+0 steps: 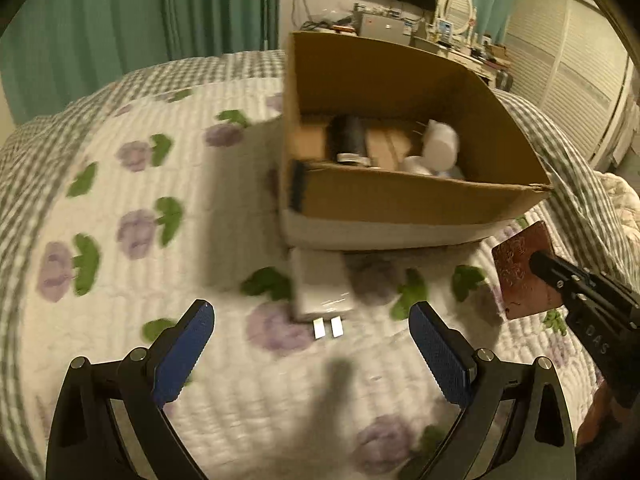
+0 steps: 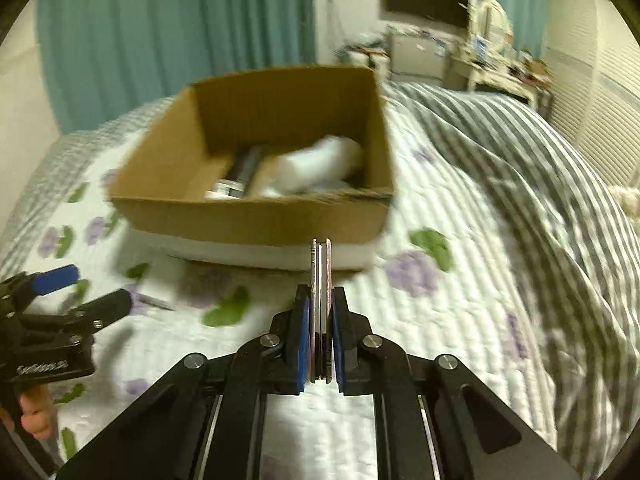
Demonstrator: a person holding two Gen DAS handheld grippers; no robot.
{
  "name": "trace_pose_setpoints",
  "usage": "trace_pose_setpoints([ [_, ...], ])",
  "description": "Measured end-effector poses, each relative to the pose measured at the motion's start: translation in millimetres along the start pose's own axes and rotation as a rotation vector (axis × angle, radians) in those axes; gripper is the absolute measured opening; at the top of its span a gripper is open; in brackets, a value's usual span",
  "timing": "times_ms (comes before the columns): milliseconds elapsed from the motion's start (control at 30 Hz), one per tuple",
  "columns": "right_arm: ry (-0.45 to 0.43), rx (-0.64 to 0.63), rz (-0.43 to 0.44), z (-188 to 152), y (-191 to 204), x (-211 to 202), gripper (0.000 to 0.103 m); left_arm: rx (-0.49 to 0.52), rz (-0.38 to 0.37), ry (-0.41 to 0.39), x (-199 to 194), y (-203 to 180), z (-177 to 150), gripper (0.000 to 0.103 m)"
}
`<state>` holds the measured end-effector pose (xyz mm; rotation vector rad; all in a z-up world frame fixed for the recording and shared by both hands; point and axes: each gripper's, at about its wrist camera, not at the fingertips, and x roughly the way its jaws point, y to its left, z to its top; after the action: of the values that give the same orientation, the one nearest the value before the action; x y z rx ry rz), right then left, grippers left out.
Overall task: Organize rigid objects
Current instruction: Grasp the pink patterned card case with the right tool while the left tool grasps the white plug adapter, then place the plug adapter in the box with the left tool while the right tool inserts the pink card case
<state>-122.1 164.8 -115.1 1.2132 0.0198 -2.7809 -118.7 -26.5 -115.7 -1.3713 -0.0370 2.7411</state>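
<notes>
Only leftward: compact's (image 1: 524, 270) reddish face

The left tongs (image 1: 311, 344) point downward with both blue-padded fingers spread wide, nothing between them. The right tongs (image 2: 320, 312) are clamped tight on a thin flat piece (image 2: 321, 276).

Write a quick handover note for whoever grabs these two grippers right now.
Right gripper: shut on a thin flat reddish-brown case, held edge-up short of the cardboard box.
Left gripper: open, empty, over the white charger lying on the quilt beside the box.
Done: a dark cylinder and white containers are in the box.
Left: box the case, then the charger.
</notes>
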Motion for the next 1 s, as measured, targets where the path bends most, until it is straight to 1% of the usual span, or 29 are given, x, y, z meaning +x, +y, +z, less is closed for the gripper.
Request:
trace_pose_setpoints([
  [100,0.023,0.032,-0.032,-1.1,-16.1,6.4,0.009,0.006,0.020,0.014,16.6,-8.4,6.6,0.098],
  [133,0.026,0.042,-0.028,-0.9,-19.7,9.1,0.009,0.000,0.027,0.030,24.5,-9.2,8.5,0.091],
  [167,0.032,0.049,-0.026,-1.0,-21.4,12.2,0.009,-0.009,0.036,0.050,31.1,-9.4,9.1,0.081],
  [200,0.037,0.052,-0.025,-0.9,-21.5,16.4,0.009,-0.021,0.050,0.076,39.0,-8.6,10.9,0.076],
  [233,0.036,0.056,-0.022,-2.2,-23.7,18.2,0.009,-0.035,0.074,0.115,49.9,-8.0,13.2,0.069],
  [300,0.036,0.062,-0.017,-1.6,-23.1,23.8,0.009,-0.038,0.098,0.152,61.7,-8.8,14.3,0.069],
  [400,0.029,0.085,0.004,-2.2,-27.1,27.9,0.010,-0.020,0.129,0.159,69.9,-15.0,15.7,0.067],
  [467,0.026,0.097,0.015,-2.7,-30.2,28.8,0.010,-0.013,0.129,0.167,73.8,-17.3,17.2,0.058],
  [500,0.025,0.104,0.021,-2.7,-31.7,29.0,0.010,-0.015,0.135,0.167,74.0,-17.9,18.0,0.056],
  [533,0.024,0.109,0.026,-2.6,-32.9,28.9,0.010,-0.005,0.131,0.167,73.5,-20.0,18.7,0.050],
  [600,0.021,0.117,0.034,-2.3,-33.8,27.6,0.010,0.006,0.143,0.174,74.2,-21.9,19.3,0.046],
  [633,0.021,0.121,0.037,-2.2,-34.2,27.0,0.010,0.005,0.144,0.179,74.5,-21.4,20.0,0.040],
  [733,0.023,0.140,0.046,-1.9,-37.3,24.0,0.009,-0.009,0.122,0.189,71.5,-18.0,21.0,0.040],
  [833,0.001,0.153,0.031,-4.0,-39.5,14.2,0.009,-0.057,0.082,0.194,62.3,-10.7,20.2,0.040],
  [967,0.011,0.134,0.001,-2.3,-39.5,2.3,0.009,-0.047,0.082,0.169,40.1,-12.6,14.8,0.040],
  [1000,0.011,0.140,0.007,-1.5,-40.7,-1.2,0.009,-0.046,0.079,0.164,33.5,-13.7,13.2,0.040],
])
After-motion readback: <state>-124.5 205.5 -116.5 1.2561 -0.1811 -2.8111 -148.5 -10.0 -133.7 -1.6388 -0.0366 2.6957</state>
